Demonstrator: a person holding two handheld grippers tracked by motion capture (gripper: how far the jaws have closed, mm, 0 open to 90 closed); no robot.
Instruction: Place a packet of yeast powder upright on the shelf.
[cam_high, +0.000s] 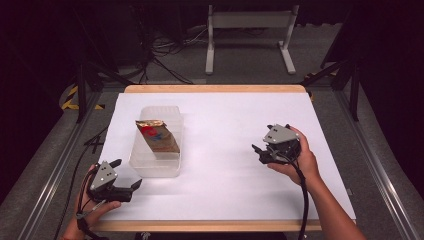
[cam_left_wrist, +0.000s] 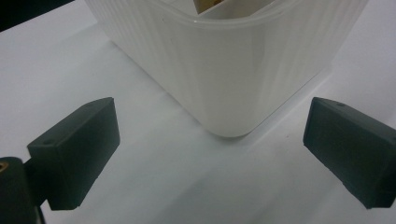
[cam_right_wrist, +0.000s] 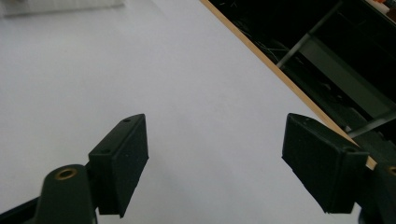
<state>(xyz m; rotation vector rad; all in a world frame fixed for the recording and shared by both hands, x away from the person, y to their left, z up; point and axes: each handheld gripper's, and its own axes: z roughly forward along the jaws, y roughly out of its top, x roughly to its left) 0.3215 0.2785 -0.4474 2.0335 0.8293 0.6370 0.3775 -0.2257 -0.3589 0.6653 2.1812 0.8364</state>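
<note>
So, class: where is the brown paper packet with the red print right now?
In the high view, the brown paper packet lies inside the clear plastic tub at the table's left, just beyond the left gripper.

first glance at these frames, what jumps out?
A clear ribbed plastic tub sits left of centre on the white-covered table, with a brown paper packet printed in red and blue lying in it. The left tongs sit open by the tub's near corner; the right tongs are open over bare table.

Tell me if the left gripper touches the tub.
Apart. In the left gripper view, bare table shows between the open left gripper and the tub corner.
</note>
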